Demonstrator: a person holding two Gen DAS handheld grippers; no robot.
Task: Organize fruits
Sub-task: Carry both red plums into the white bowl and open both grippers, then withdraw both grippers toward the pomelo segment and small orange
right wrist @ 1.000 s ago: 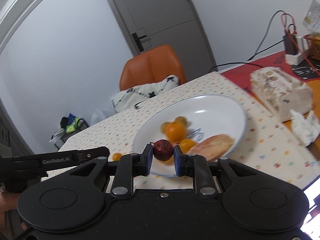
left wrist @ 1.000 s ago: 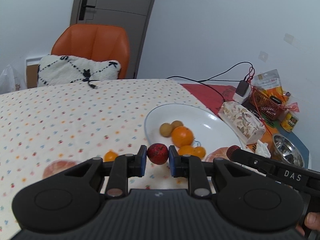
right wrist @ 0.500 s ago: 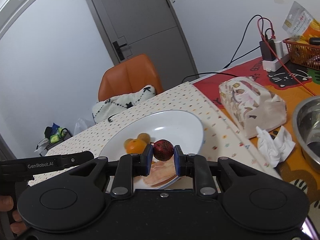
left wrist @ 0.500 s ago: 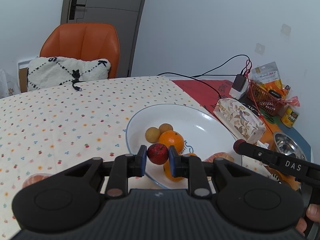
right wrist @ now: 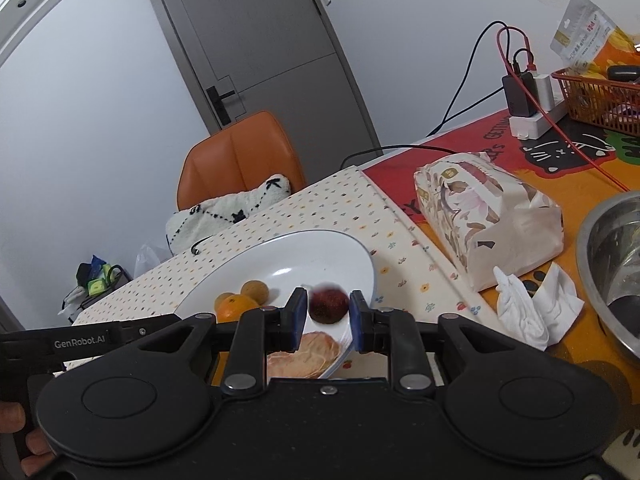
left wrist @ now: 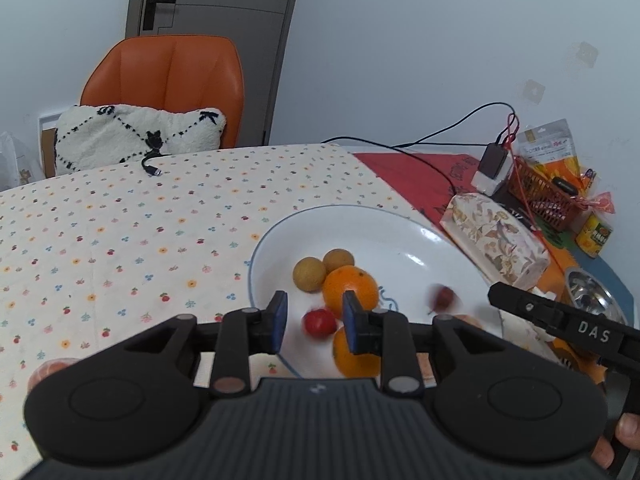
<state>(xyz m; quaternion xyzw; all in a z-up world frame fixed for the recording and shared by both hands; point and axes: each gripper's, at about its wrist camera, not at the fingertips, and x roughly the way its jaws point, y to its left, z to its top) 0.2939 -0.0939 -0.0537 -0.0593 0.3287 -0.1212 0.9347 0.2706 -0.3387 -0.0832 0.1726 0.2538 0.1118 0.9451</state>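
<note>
A white plate (left wrist: 400, 240) on the dotted tablecloth holds two oranges (left wrist: 350, 288), two brown longans (left wrist: 309, 275) and a peeled citrus segment (right wrist: 304, 354). My left gripper (left wrist: 314, 322) hovers over the plate's near rim with its jaws opening. A small red fruit (left wrist: 319, 323) sits blurred and loose between the pads, touching neither. My right gripper (right wrist: 328, 318) is over the plate (right wrist: 320, 248) too, jaws opening. A dark red fruit (right wrist: 329, 306) is blurred between its pads with a gap on each side. The left wrist view shows that fruit (left wrist: 442, 298) over the plate.
A patterned tissue pack (right wrist: 488, 216), a crumpled tissue (right wrist: 532, 304) and a steel bowl (right wrist: 616, 264) lie right of the plate. Behind them are a red basket (right wrist: 600, 100) and cables. A peeled fruit (left wrist: 48, 372) lies on the cloth at left. An orange chair (left wrist: 168, 80) stands behind the table.
Both grippers came in over the plate, each shut on a small red fruit. Now both pairs of jaws have parted and the two fruits are loose and blurred, dropping toward the plate.
</note>
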